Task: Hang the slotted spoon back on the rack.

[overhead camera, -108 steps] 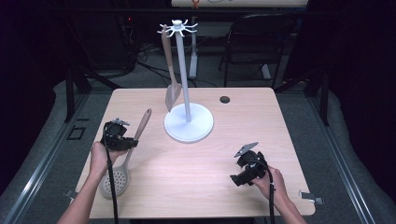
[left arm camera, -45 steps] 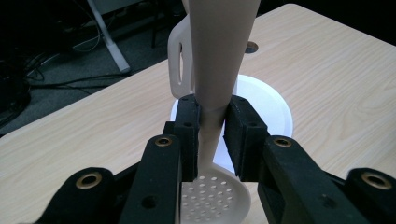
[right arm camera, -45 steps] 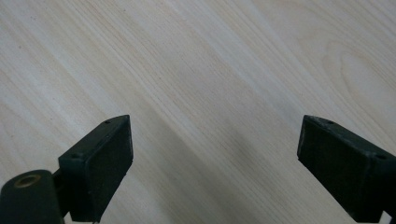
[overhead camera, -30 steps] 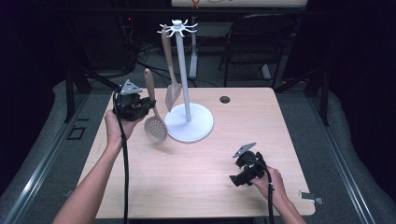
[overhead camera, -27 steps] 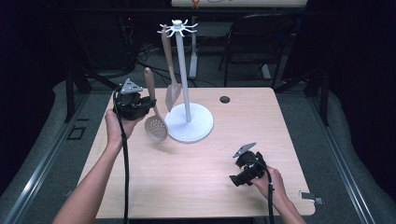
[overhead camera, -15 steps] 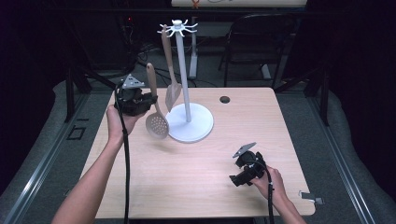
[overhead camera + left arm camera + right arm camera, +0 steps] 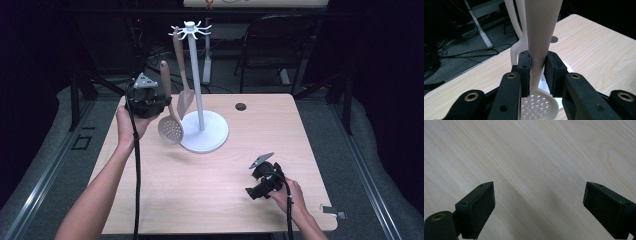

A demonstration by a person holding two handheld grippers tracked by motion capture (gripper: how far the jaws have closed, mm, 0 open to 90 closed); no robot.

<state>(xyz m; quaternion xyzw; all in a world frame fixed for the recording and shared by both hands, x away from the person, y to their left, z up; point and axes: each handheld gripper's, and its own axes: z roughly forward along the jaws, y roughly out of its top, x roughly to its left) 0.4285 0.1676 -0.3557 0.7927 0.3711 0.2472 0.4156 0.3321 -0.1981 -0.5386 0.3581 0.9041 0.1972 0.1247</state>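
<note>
My left gripper (image 7: 159,104) is raised above the table's left side and is shut on the neck of a beige slotted spoon (image 7: 169,120), handle up and perforated bowl down. Its own camera has the spoon (image 7: 537,45) pinched between both pads (image 7: 525,72). Just right of it stands a white utensil stand (image 7: 198,75) with a round base (image 7: 212,135) and hooks on top. A beige spatula (image 7: 183,75) hangs from one hook. My right gripper (image 7: 254,186) rests low over the table's front right, its jaws wide apart with bare wood (image 7: 536,170) between them.
The light wooden table (image 7: 210,195) has a small dark cable hole (image 7: 240,106) at the back. A dark chair (image 7: 280,45) and cables lie on the floor behind the table. Black cords trail from both grippers toward the front edge.
The left gripper has drifted a little to the right with the slotted spoon, closer to the stand. Earlier it lifted the spoon off the table's left side. The right gripper has stayed put.
</note>
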